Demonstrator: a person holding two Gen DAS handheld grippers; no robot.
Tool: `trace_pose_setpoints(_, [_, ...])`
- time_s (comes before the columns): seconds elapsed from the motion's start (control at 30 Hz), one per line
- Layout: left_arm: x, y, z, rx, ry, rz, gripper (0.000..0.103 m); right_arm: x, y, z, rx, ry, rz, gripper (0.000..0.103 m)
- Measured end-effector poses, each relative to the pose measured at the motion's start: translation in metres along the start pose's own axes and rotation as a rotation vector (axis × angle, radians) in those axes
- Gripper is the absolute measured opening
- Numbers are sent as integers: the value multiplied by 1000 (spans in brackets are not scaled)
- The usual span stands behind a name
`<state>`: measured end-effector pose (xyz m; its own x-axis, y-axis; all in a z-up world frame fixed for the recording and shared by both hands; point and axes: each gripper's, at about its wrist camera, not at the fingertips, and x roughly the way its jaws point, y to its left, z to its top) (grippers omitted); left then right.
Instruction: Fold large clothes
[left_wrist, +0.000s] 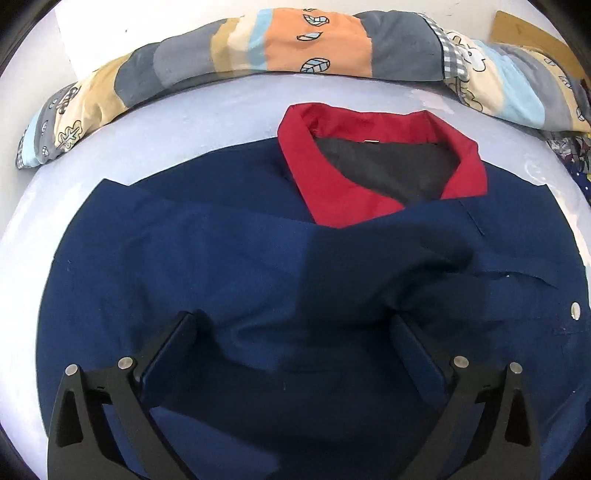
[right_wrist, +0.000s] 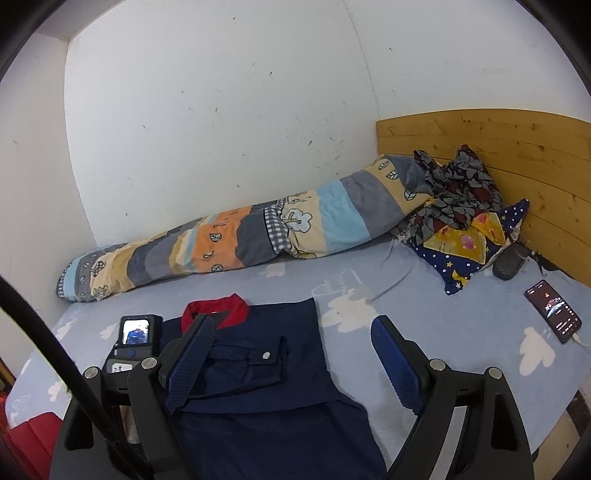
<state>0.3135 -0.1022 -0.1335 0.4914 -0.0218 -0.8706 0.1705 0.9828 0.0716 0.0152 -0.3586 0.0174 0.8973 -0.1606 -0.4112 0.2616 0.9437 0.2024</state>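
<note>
A navy jacket (left_wrist: 221, 258) with a red collar (left_wrist: 325, 192) lies flat on the light blue bed sheet (left_wrist: 221, 118), its sides folded in over the front. My left gripper (left_wrist: 295, 332) hangs just above its middle, pointing steeply down, jaws wide open and nothing pressed between the pads. In the right wrist view the jacket (right_wrist: 295, 321) and its collar (right_wrist: 236, 302) lie ahead, with a pocket snap (right_wrist: 265, 355) showing. My right gripper (right_wrist: 291, 332) stands open over the jacket's lower part, holding nothing. The left unit's small screen (right_wrist: 136, 331) shows beside the collar.
A rolled patchwork quilt (right_wrist: 221, 247) lies along the white wall behind the jacket. At the right are a crumpled patterned cloth (right_wrist: 458, 184), a star-print pillow (right_wrist: 476, 243), a lit phone (right_wrist: 553, 312) and the wooden headboard (right_wrist: 498, 147). A dark cable (right_wrist: 55, 350) crosses the left edge.
</note>
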Motion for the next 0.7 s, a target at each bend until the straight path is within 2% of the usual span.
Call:
trace_pose_setpoints(0.1, [-25,3,-12,7,-63,-11,103,4,-1,-1,2,15,-5,91])
trace_pose_setpoints(0.17, [-39,1,-28,15,-77,-30,103,5,-1,-1,13,20,3,91])
trace_pose_setpoints(0.2, [-43,0,-39,20,-76,-24,103,6,-1,-1,13,22,4,91])
trace_pose_setpoints(0.3, [-32,-1,-63,44,-3,-22,103,15,8,-4,-10,49,13,91])
trace_pose_setpoints(0.33, [-34,2,-69,37,-15,-31,103,19,12,-7,-18,59,20,91])
trace_pose_setpoints(0.4, [-46,10,-74,38,-19,-19,103,38,24,-15,-51,112,31,91])
trace_pose_setpoints(0.5, [-72,35,-74,26,-73,-12,103,79,44,-32,-73,231,64,91])
trace_pose_setpoints(0.57, [-85,56,-72,21,-99,26,103,104,55,-43,-88,300,73,90])
trace_pose_setpoints(0.67, [-84,107,-73,-32,-79,90,103,149,73,-56,-120,394,81,86])
trace_pose_setpoints(0.7, [-80,120,-76,-54,-66,100,103,162,79,-61,-149,416,78,78])
